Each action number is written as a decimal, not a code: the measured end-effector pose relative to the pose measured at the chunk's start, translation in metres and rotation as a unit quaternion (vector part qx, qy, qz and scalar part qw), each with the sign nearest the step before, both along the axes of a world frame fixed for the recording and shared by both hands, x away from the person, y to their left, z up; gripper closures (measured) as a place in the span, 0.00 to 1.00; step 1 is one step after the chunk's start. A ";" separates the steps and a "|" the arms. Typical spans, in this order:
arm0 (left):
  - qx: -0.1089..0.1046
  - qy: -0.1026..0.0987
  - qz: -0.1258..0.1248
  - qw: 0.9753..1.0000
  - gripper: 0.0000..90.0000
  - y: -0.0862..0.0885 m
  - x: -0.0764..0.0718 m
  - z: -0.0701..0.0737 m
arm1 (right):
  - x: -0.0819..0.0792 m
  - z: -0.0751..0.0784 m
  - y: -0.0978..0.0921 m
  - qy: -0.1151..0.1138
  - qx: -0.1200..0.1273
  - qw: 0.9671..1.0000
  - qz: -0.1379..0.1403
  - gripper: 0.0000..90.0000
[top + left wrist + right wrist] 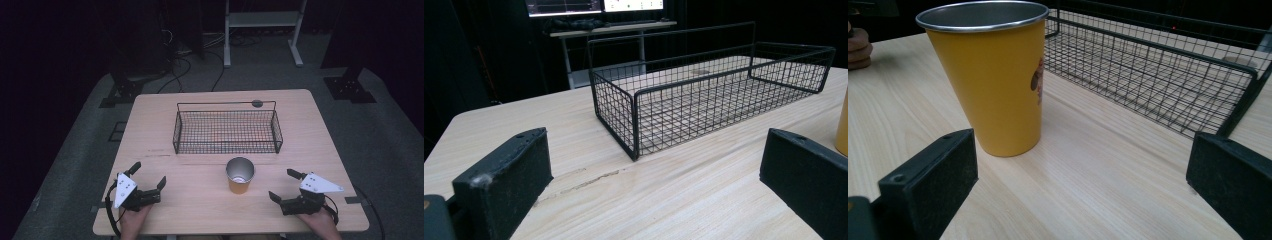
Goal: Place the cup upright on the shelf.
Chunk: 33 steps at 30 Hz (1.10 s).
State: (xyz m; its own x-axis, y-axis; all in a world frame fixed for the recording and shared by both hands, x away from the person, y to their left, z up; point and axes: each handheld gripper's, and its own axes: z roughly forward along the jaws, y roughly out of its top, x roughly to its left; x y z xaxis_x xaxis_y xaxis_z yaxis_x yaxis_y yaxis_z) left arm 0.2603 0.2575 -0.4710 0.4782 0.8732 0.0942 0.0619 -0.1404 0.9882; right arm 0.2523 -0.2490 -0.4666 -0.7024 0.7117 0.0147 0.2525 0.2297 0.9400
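The cup (240, 176) stands upright on the table (150, 125), its long axis vertical and its open mouth up, near the front edge and midway between the two grippers. It is yellow outside with a bare metal rim and inside, tapering toward the base, and carries a small printed mark on its side (too blurred to read). In the high view its inside looks empty. Just beyond it, toward the far side, sits the black wire basket (227, 148), long axis running left to right, with only the table wood showing through its mesh floor; the cup and basket stand close but apart.

The right gripper (286, 185) rests at the near right, jaws spread wide, nothing between them; in its own view the cup (990, 80) is just ahead, left of centre. The left gripper (148, 175) lies at the near left, jaws likewise spread and empty, facing the basket (634, 117)
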 end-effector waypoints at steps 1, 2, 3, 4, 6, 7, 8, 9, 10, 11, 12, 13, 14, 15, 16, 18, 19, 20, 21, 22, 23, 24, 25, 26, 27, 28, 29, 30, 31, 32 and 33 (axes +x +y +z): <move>0.000 0.000 0.000 1.000 0.00 0.000 0.000 0.000 | 0.000 0.000 0.001 0.000 -0.001 1.000 0.000 0.00; 0.000 0.000 0.000 1.000 0.00 0.000 0.000 0.000 | 0.001 0.000 0.003 0.002 -0.001 1.000 0.002 0.00; 0.000 0.000 0.000 1.000 0.00 0.000 0.000 0.000 | 0.001 0.000 0.004 0.002 -0.001 1.000 0.002 0.00; 0.000 0.000 0.000 1.000 0.00 0.000 0.000 0.000 | 0.001 0.000 0.004 0.002 -0.001 1.000 0.002 0.00; 0.000 0.000 0.000 1.000 0.00 0.000 0.000 0.000 | 0.001 0.000 0.008 0.004 -0.001 1.000 0.005 0.00; 0.000 0.000 0.000 1.000 0.00 0.000 0.000 0.000 | 0.001 0.000 0.008 0.004 -0.001 1.000 0.005 0.00; 0.000 0.000 0.000 1.000 0.00 0.000 0.000 0.000 | 0.001 0.000 0.010 0.005 -0.001 1.000 0.005 0.00; 0.000 0.000 0.000 1.000 0.00 0.000 0.000 0.000 | 0.002 0.000 0.011 0.006 -0.001 1.000 0.006 0.00; 0.000 0.000 0.000 1.000 0.00 0.000 0.000 0.000 | 0.002 0.000 0.012 0.007 -0.002 1.000 0.006 0.00; 0.000 0.000 0.000 1.000 0.00 0.000 0.000 0.000 | 0.002 0.000 0.014 0.007 -0.001 1.000 0.007 0.00; 0.000 0.000 0.000 1.000 0.00 0.000 0.000 0.000 | 0.003 0.000 0.015 0.008 -0.001 1.000 0.008 0.00; 0.000 0.000 0.000 1.000 0.00 0.000 0.000 0.000 | 0.003 0.000 0.016 0.008 -0.002 1.000 0.009 0.00; 0.000 0.000 0.000 1.000 0.00 0.000 0.000 0.000 | 0.003 0.000 0.018 0.009 -0.004 1.000 0.008 0.00; 0.000 0.000 0.000 1.000 0.00 0.000 0.000 0.000 | 0.004 0.000 0.019 0.010 -0.002 1.000 0.008 0.00; -0.001 0.000 0.000 1.000 0.00 0.000 0.000 0.000 | 0.004 -0.001 0.020 0.013 0.001 1.000 0.009 0.00; -0.001 0.000 0.000 1.000 0.00 0.000 0.000 0.000 | 0.005 -0.001 0.024 0.014 -0.001 1.000 0.009 0.00; -0.001 0.000 -0.001 1.000 0.00 0.000 0.000 0.000 | 0.006 -0.001 0.026 0.013 0.000 1.000 0.012 0.00; -0.001 0.000 -0.001 1.000 0.00 0.000 0.000 0.000 | 0.006 -0.001 0.026 0.013 0.000 1.000 0.012 0.00; -0.001 0.000 -0.001 1.000 0.00 0.000 0.000 0.000 | 0.006 -0.001 0.030 0.013 -0.001 1.000 0.014 0.00; -0.001 0.000 -0.001 1.000 0.00 0.000 0.000 0.000 | 0.006 -0.001 0.030 0.013 -0.001 1.000 0.014 0.00; -0.001 0.000 -0.001 1.000 0.00 0.000 0.000 0.000 | 0.006 -0.001 0.031 0.012 -0.002 1.000 0.017 0.00; -0.001 -0.001 -0.001 1.000 0.00 0.000 0.000 0.000 | 0.006 -0.001 0.033 0.013 -0.002 1.000 0.017 0.00; -0.001 -0.001 -0.001 1.000 0.00 0.000 0.000 0.000 | 0.007 -0.001 0.036 0.013 -0.004 1.000 0.019 0.00; -0.001 -0.001 -0.001 1.000 0.00 0.000 0.000 0.000 | 0.007 -0.001 0.036 0.013 -0.004 1.000 0.019 0.00; -0.001 0.000 -0.001 1.000 0.00 0.000 0.000 0.000 | 0.007 -0.001 0.037 0.012 -0.004 1.000 0.019 0.00; -0.001 0.000 -0.001 1.000 0.00 0.000 0.000 0.000 | 0.007 -0.001 0.038 0.012 -0.004 1.000 0.021 0.00; -0.001 0.000 -0.001 1.000 0.00 0.000 0.000 0.000 | 0.007 -0.001 0.040 0.011 -0.004 1.000 0.023 0.00; -0.001 0.000 -0.001 1.000 0.00 0.000 0.000 0.000 | 0.008 -0.001 0.041 0.012 -0.003 1.000 0.024 0.00; -0.001 0.000 -0.001 1.000 0.00 0.000 0.000 0.000 | 0.008 -0.001 0.043 0.012 -0.005 1.000 0.025 0.00; -0.001 0.000 -0.001 1.000 0.00 0.000 0.000 0.000 | 0.008 -0.001 0.045 0.013 -0.005 1.000 0.027 0.00; -0.001 0.000 -0.001 1.000 0.00 0.000 0.000 0.000 | 0.009 -0.001 0.046 0.012 -0.005 1.000 0.028 0.00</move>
State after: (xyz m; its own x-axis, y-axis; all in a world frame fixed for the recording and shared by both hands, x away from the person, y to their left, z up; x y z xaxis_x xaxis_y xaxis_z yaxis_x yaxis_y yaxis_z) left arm 0.2603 0.2578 -0.4711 0.4800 0.8723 0.0931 0.0606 -0.1388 0.9885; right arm 0.2610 -0.2029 -0.4674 -0.7403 0.6718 0.0251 0.2621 0.2540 0.9310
